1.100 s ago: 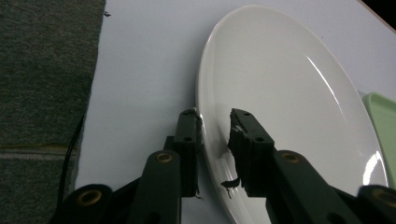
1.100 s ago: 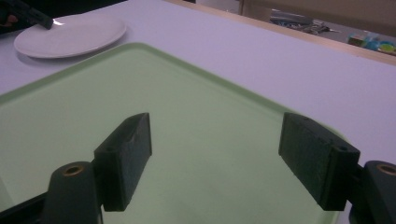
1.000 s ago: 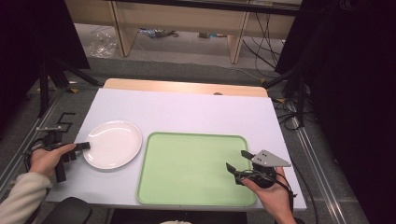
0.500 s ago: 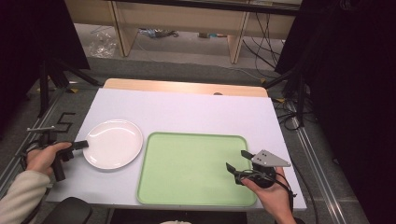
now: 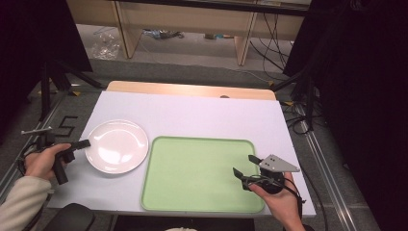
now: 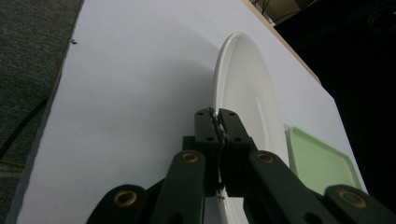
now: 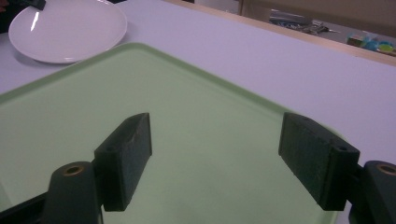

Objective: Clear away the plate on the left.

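Observation:
A white round plate (image 5: 117,146) lies on the white table, left of the green tray (image 5: 192,173). My left gripper (image 5: 85,143) is shut on the plate's left rim, and in the left gripper view the jaws pinch the plate (image 6: 243,93) edge at my left gripper's tips (image 6: 217,114). My right gripper (image 5: 244,166) hovers over the tray's right part, wide open with nothing between its fingers. The right gripper view shows the open gripper (image 7: 212,156) above the bare tray (image 7: 187,116), with the plate (image 7: 70,30) far off.
The table's wooden far edge (image 5: 192,90) runs along the back. Black stands and cables (image 5: 298,110) sit on the floor at both sides. Bare white tabletop (image 5: 202,115) lies behind the tray and plate.
The left gripper has slid the plate a little to the right, closer to the tray. The right gripper has stayed in place.

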A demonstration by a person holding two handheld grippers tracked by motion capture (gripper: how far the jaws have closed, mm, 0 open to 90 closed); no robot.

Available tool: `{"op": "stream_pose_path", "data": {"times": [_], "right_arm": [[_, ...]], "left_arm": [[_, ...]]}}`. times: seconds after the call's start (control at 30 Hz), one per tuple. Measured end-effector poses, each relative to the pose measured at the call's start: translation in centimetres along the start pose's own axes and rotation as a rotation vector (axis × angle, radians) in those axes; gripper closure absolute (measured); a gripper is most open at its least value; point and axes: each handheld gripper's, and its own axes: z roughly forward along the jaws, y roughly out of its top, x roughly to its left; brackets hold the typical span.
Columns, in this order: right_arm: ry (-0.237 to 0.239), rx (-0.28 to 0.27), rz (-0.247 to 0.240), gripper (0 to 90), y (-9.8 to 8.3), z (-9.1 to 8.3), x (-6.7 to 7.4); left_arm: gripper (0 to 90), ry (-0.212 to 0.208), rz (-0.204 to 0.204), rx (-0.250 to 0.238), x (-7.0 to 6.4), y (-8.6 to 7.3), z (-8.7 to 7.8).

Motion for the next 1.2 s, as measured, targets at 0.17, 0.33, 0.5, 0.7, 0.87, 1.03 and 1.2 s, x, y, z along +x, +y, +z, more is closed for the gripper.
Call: {"op": "stream_pose_path", "data": {"times": [0.17,0.33,0.5,0.7,0.87,1.03,1.2], "right_arm": [[0.001,0.001,0.005,26.4,0.02,-0.04,0.03],[-0.002,-0.001,0.009,26.5,0.00,-0.05,0.05],[-0.003,-0.001,0.008,26.5,0.00,-0.04,0.02],[-0.004,-0.003,0.004,26.6,-0.01,0.00,0.00],[-0.004,-0.004,0.004,26.6,-0.01,0.00,0.00],[-0.002,-0.001,0.003,26.6,-0.01,0.00,0.00],[0.000,0.000,0.002,26.7,0.00,0.02,-0.02]], "left_arm": [[87.3,-0.015,-0.014,-0.003,0.00,0.03,-0.05],[87.4,-0.028,-0.029,-0.010,0.08,-0.03,-0.07],[87.4,-0.024,-0.039,-0.007,0.17,-0.05,-0.08],[87.4,-0.029,-0.054,-0.010,0.29,-0.06,-0.11],[87.3,-0.031,-0.076,-0.024,0.61,-0.05,-0.29],[87.2,-0.030,-0.084,-0.033,0.72,-0.04,-0.44],[87.2,-0.046,-0.089,-0.042,0.73,0.02,-0.57]]}}
